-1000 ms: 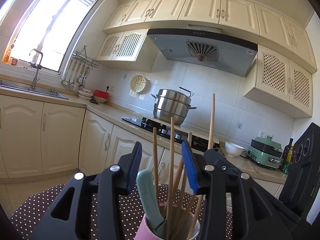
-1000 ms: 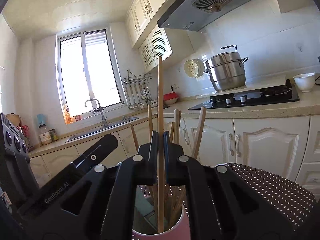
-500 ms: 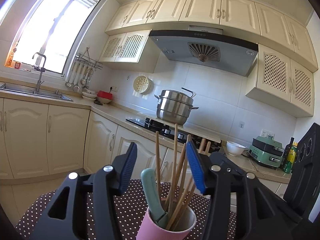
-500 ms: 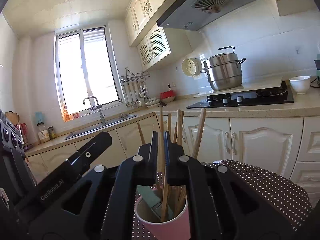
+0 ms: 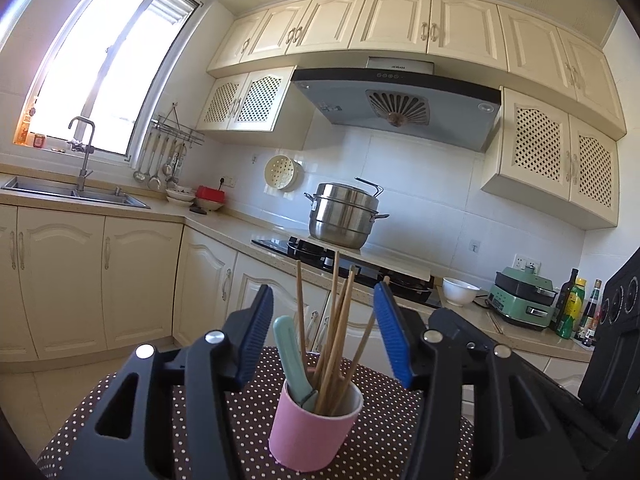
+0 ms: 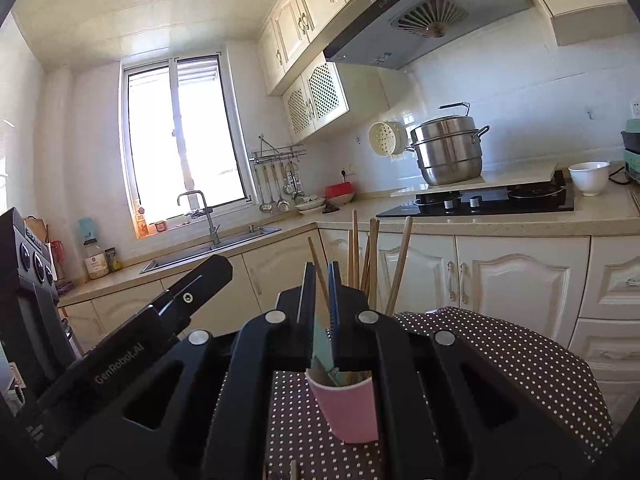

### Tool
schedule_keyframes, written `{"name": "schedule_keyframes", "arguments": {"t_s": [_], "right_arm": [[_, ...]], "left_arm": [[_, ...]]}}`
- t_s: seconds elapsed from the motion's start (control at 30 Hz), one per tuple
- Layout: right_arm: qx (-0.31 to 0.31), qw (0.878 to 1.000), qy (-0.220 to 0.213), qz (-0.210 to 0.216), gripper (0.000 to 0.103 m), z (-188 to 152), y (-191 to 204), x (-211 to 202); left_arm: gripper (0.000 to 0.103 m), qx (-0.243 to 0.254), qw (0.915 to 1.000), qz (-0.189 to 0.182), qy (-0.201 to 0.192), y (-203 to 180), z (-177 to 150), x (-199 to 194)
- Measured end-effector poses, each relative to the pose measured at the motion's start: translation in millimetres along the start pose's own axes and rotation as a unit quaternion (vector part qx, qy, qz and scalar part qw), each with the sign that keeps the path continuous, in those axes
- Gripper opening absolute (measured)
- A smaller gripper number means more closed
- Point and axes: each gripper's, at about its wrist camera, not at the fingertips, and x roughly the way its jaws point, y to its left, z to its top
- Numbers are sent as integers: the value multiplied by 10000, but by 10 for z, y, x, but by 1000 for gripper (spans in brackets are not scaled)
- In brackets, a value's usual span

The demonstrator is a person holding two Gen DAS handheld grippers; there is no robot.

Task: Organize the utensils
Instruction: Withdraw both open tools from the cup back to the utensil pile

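Both grippers have drawn back from the pink cup (image 5: 312,426) on the polka-dot table (image 5: 400,432), chopsticks (image 5: 334,320) and a green-handled utensil (image 5: 290,354) now stowed upright; left gripper (image 5: 326,338) fingers have just been opening, empty, right gripper (image 6: 320,300) closed on nothing.

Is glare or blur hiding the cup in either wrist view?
Left wrist: cup and chopsticks sharp, window blown out, edges bent by fisheye. Right wrist: window glares too, cup partly hidden behind the shut right gripper.
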Motion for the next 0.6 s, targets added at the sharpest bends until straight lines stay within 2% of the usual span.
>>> {"name": "schedule_keyframes", "arguments": {"t_s": [0.23, 0.37, 0.47, 0.53, 0.6], "right_arm": [[-30, 9998, 204, -58, 7, -83, 39, -260], [-91, 9982, 561, -195, 7, -191, 30, -336], [-109, 9954, 912, -282, 7, -293, -19, -353], [-89, 9929, 1145, -308, 7, -375, -50, -365], [-85, 9883, 1484, -354, 7, -473, -84, -330]], "left_arm": [[53, 31, 9996, 90, 255, -95, -97, -307], [56, -64, 9968, 60, 798, -56, -205, -406], [56, -226, 9881, 73, 1517, 65, -342, -408], [56, -388, 9766, 71, 2113, 167, -469, -373], [56, -464, 9635, 270, 2621, 248, -622, -326]]}}
